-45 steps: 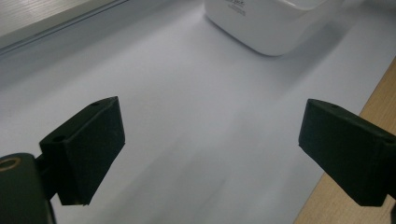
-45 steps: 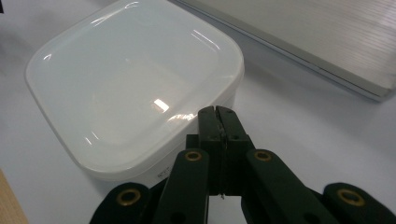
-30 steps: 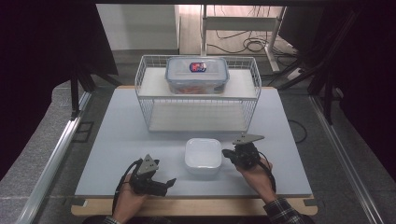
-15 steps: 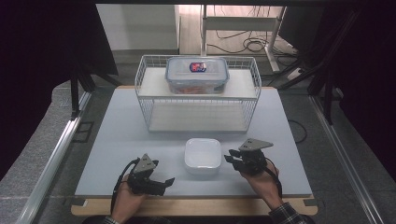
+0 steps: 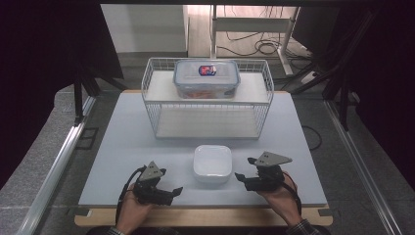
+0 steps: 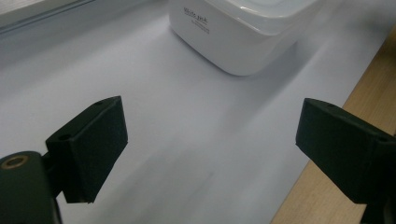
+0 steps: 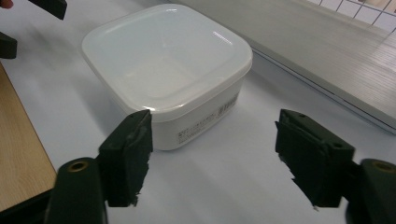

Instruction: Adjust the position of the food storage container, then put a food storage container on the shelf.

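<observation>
A white square container (image 5: 212,164) with its lid on sits near the table's front, between the two hands. My right gripper (image 5: 243,168) lies just right of it and points at it. Its jaws have just been opening, and nothing is between them. In the right gripper view (image 7: 215,154) the container (image 7: 163,70) stands a little ahead of the pads, apart from them. My left gripper (image 5: 171,181) rests at the front left, open and empty. Its own view (image 6: 212,140) has the container (image 6: 233,32) farther off, beyond the jaws.
A white wire rack (image 5: 210,98) stands at the back middle of the table. On its upper shelf sits a clear lidded box (image 5: 206,78) with a blue and red label. A wooden strip (image 5: 195,215) runs along the front edge of the white mat.
My right gripper has drawn back from the container's right side toward the front right, and its jaws have spread apart. The left gripper and the container have stayed put.
</observation>
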